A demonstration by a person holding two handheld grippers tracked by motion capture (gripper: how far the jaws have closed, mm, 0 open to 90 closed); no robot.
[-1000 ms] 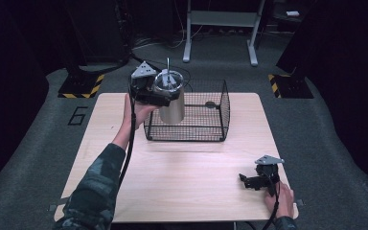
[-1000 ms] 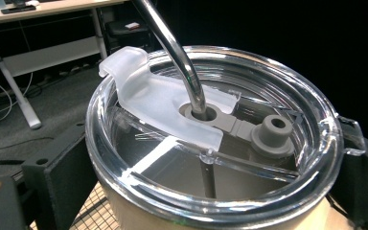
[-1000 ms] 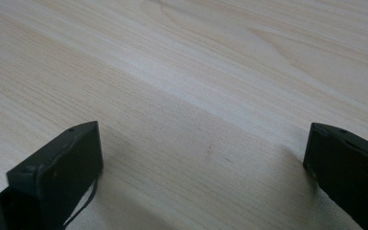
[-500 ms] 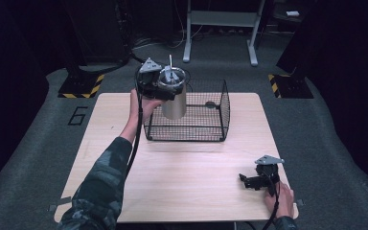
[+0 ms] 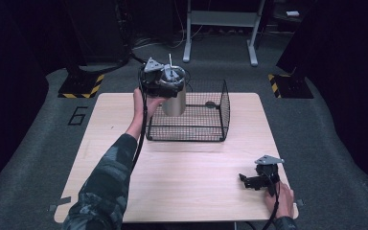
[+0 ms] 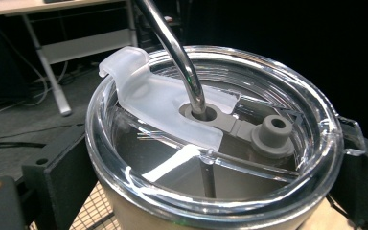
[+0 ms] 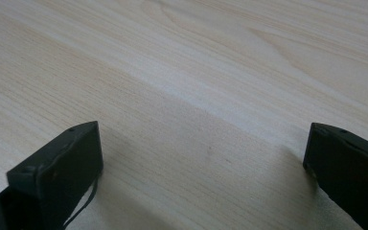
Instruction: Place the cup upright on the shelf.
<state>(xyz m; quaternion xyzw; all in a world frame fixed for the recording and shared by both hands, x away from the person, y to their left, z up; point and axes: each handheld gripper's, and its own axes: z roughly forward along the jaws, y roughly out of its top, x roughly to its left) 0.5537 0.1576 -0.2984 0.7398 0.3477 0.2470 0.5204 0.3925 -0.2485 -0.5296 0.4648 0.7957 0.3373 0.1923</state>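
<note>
On the pale wooden table (image 5: 182, 182), your left gripper (image 5: 159, 81) clamps the steel tumbler (image 5: 173, 98) above the wire basket's (image 5: 211, 129) left end, upper centre; your right gripper (image 5: 256, 181) rests spread wide, lower right.

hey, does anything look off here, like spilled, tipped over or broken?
Nothing stands out. The left gripper holds the steel tumbler upright at the wire basket's left end, lid seated, straw through its hole. The right gripper rests open on the dry table.
</note>
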